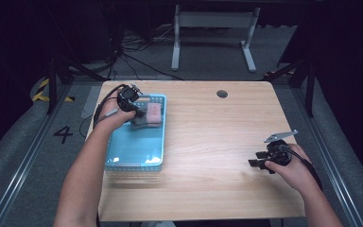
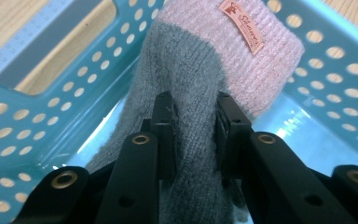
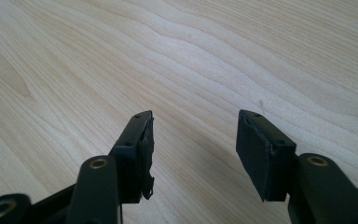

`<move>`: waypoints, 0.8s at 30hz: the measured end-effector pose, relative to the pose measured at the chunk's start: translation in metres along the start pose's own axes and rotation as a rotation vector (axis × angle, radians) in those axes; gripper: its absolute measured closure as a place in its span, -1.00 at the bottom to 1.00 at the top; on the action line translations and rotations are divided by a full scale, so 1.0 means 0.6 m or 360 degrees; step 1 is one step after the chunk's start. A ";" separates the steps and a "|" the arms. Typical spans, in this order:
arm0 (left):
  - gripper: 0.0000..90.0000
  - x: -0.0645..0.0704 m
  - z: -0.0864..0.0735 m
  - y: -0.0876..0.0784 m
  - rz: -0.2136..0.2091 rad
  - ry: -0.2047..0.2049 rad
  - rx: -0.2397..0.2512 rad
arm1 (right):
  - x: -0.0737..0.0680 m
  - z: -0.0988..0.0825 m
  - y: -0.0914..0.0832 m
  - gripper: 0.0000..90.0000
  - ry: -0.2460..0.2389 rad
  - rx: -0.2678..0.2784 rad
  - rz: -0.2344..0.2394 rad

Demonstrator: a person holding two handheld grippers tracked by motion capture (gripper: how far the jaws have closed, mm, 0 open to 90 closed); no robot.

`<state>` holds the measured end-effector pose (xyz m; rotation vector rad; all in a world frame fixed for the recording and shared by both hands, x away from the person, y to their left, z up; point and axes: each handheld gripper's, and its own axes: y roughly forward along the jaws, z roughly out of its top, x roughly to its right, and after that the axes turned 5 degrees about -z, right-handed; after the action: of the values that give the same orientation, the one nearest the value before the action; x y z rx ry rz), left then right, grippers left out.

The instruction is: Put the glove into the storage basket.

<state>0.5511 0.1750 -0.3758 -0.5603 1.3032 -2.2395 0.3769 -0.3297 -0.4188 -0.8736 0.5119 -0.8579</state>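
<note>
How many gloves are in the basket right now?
1 that I can make out: a grey glove with a pink cuff, clamped in the left gripper at the far end of the teal basket. A second could lie hidden beneath it.

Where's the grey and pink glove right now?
In the far end of the blue basket at the table's left, the glove is clamped in the left gripper.

Both grippers are black – the left gripper (image 2: 195, 116) shows brass-ringed screw holes, the right gripper (image 1: 256, 160) a grey three-cornered plate – each trailing a black cable
</note>
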 end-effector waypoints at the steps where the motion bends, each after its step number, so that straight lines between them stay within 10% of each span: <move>1: 0.63 -0.002 -0.002 0.004 -0.0004 -0.0003 -0.0013 | -0.001 -0.001 0.001 0.05 -0.0002 0.0001 0.0001; 24: 0.57 -0.008 -0.005 0.059 -0.0016 0.0026 -0.0160 | 0.001 -0.003 -0.006 0.02 -0.0006 0.0030 -0.0011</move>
<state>0.5604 0.1644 -0.4089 -0.5871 1.4302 -2.2003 0.3747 -0.3321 -0.4168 -0.8603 0.4969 -0.8662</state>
